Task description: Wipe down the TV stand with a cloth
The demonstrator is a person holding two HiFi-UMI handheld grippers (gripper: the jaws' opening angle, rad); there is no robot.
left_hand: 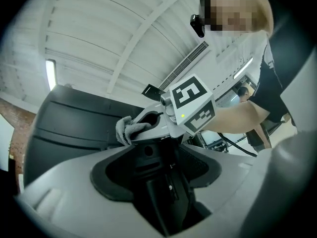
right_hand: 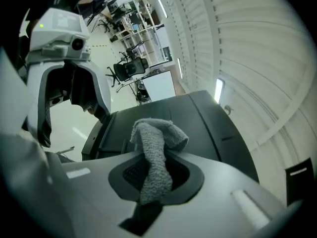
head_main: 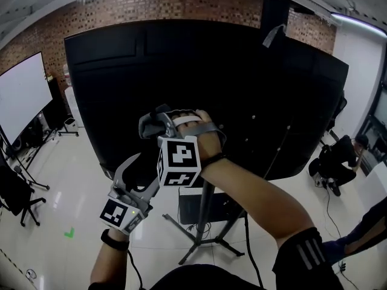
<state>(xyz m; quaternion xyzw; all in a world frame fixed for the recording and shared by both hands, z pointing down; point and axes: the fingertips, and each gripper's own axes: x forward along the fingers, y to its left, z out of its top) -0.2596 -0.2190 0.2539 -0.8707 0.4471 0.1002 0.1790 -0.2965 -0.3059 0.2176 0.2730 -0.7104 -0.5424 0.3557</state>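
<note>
Cloth (right_hand: 153, 152): grey and rolled into a thick strip. Its long axis is seen to run along the jaws and out past their tips, and the free end is folded over towards the black panel ahead.
Cloth position: held up in front of the back of the TV (head_main: 242, 89), at about mid-height. Contact with the panel cannot be confirmed.
Right gripper (head_main: 158, 121): jaws are closed onto the cloth, which is pinched between the pads with its lower end trailing back into the gap.
Left gripper (head_main: 136, 174): held lower and to the left, below the TV's bottom edge. Its jaws are parted and nothing is held between them — only the gripper's own dark mechanism is seen there.
TV stand (head_main: 202, 222): a dark pole on spread tripod legs, set under the TV. Cables are seen hanging beside it.
Floor (head_main: 78, 204): pale and glossy, with a small green mark at the left.
Room: a brick wall (head_main: 181, 2) is noted behind the TV, a white screen (head_main: 21, 95) at the left and a white ribbed ceiling above. A person (head_main: 335, 162) is crouched at the far right.
</note>
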